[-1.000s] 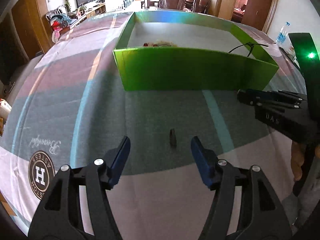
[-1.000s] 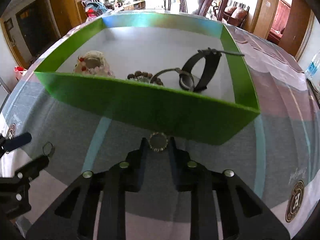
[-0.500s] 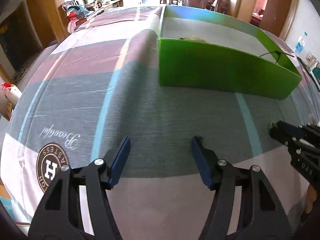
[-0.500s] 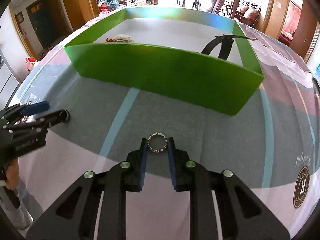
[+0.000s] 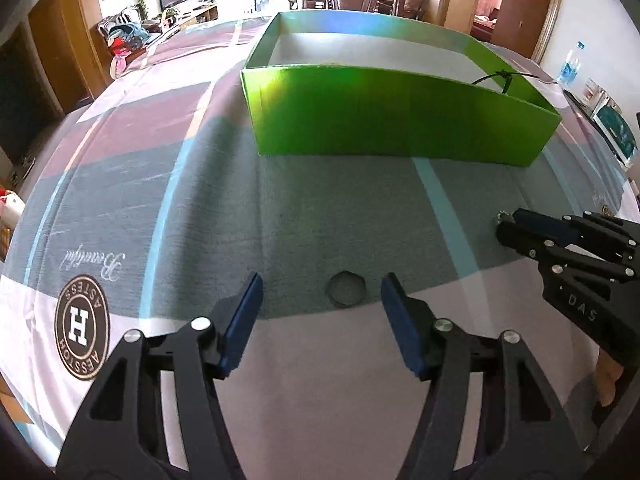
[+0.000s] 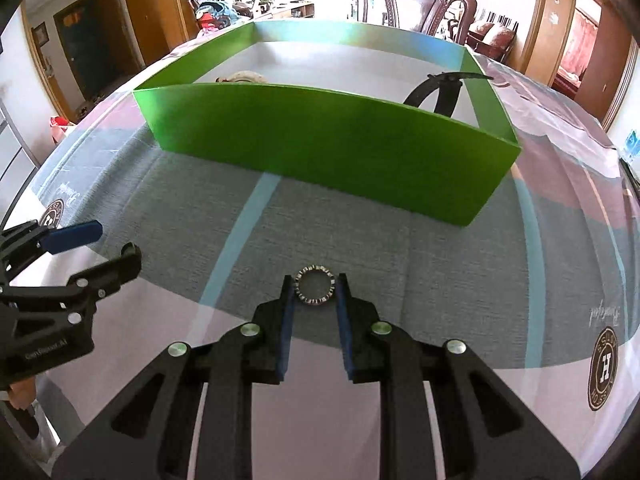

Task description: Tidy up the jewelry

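Note:
A green box point(image 5: 400, 116) stands on the patterned tablecloth; it also shows in the right wrist view point(image 6: 328, 144). My left gripper point(image 5: 322, 312) is open, with a thin dark ring point(image 5: 346, 289) lying flat on the cloth between its blue fingers. My right gripper point(image 6: 315, 292) is shut on a studded silver ring point(image 6: 315, 290), held low over the cloth in front of the box. In the box I see a black watch strap point(image 6: 440, 94) at the right and a pale beaded bracelet point(image 6: 244, 77) at the left. The right gripper shows at the right of the left wrist view point(image 5: 532, 232).
The tablecloth point(image 5: 120, 200) has grey, mauve and white panels with round H logos point(image 5: 82, 328). A carved wooden chair point(image 6: 416, 0) stands beyond the box. A water bottle point(image 5: 570, 68) stands at the far right edge.
My left gripper has swung back so the dark ring lies flat between its open fingers. My right gripper has pulled back from the box, still holding the studded ring.

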A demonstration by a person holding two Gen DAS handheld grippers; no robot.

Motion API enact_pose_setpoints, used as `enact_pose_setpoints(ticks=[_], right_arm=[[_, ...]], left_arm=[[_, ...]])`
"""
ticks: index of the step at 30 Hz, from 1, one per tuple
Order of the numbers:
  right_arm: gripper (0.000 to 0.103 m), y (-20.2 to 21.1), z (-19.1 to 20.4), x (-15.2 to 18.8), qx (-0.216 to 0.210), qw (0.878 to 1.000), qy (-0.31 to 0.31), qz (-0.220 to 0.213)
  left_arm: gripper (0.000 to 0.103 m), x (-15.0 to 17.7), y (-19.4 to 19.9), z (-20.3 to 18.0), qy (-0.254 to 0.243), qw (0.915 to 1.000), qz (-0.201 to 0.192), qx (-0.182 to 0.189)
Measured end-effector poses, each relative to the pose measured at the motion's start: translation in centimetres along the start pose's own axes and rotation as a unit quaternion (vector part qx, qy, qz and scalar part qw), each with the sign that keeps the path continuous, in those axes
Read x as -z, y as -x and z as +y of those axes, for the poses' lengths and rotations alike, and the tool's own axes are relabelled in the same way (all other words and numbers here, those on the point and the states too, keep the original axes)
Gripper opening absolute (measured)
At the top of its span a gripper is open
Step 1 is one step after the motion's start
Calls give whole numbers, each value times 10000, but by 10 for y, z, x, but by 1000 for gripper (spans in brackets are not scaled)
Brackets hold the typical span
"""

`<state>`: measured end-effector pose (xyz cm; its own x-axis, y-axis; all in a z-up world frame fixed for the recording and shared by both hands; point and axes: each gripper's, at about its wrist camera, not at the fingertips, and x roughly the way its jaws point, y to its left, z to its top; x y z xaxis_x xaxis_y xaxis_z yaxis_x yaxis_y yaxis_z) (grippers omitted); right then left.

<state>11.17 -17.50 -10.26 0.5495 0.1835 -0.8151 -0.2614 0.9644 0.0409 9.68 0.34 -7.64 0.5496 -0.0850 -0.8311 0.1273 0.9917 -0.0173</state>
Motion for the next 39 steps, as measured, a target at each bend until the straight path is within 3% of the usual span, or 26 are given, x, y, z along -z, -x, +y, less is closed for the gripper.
enact_pose_setpoints(ticks=[2, 9, 16, 25, 33, 39], right_arm=[[21, 1, 0, 1, 2, 10000, 3, -12], [21, 3, 2, 3, 26, 10000, 19, -48], [21, 5, 5, 7, 85, 9999, 58, -114], [21, 6, 9, 9, 105, 9998, 39, -140], [21, 7, 8, 9, 112, 9998, 8, -161], [21, 7, 8, 10, 115, 9998, 13, -170]], left_arm=[[44, 0, 0, 1, 94, 10000, -8, 12], [41, 7, 4, -14, -59, 10000, -23, 65], [22, 3, 1, -24, -111, 9998, -115, -117], [22, 1, 0, -26, -79, 9996, -222, -160], [29, -1, -2, -26, -34, 9995, -244, -190], [21, -2, -2, -27, -27, 9995, -265, -178]])
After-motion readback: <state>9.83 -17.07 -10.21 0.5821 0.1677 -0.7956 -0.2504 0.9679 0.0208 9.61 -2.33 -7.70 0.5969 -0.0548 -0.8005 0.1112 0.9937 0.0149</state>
